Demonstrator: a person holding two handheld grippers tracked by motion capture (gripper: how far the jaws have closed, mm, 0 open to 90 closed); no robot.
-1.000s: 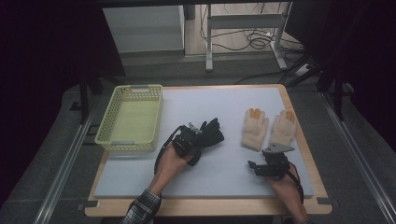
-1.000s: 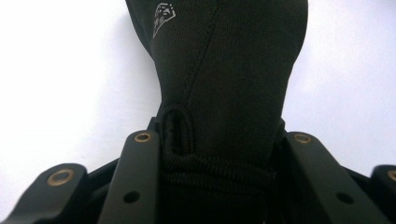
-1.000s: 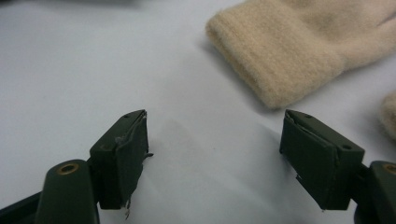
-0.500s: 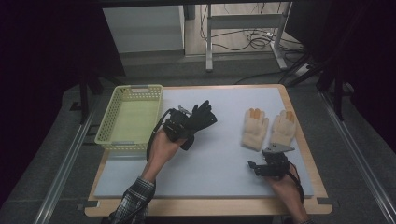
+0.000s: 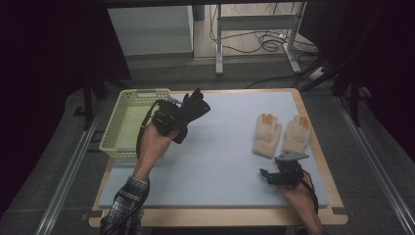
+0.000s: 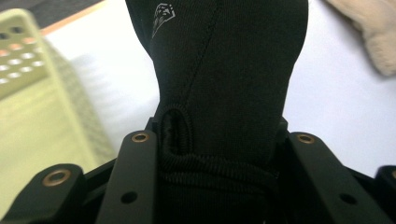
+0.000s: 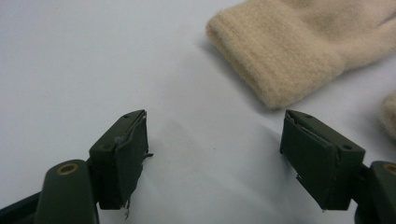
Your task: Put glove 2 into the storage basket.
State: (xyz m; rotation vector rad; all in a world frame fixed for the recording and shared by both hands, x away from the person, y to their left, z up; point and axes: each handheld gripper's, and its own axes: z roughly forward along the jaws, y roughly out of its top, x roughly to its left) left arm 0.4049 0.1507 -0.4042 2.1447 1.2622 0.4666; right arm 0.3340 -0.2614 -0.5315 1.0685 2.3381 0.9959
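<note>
My left gripper [image 5: 182, 117] is shut on a black glove [image 5: 195, 105], lifted off the mat beside the yellow basket [image 5: 115, 126]. In the left gripper view the black glove [image 6: 224, 70] stands up between the jaws, clamped at its cuff. Two cream knitted gloves [image 5: 281, 134] lie side by side on the right of the mat, fingers pointing away. My right gripper [image 5: 268, 177] rests low on the mat just in front of them, open. In the right gripper view its jaws [image 7: 215, 158] are spread wide over bare mat, with a cream glove cuff [image 7: 299, 51] beyond.
The pale blue mat [image 5: 215, 161] covers a wooden table [image 5: 215, 218]. The yellow mesh basket stands at the mat's left edge. Metal rails [image 5: 63, 181] run along both sides of the table, and a desk frame with cables [image 5: 264, 44] stands behind.
My left gripper has carried the black glove up and to the left, from mid-mat toward the basket. The right gripper has stayed in place, open.
</note>
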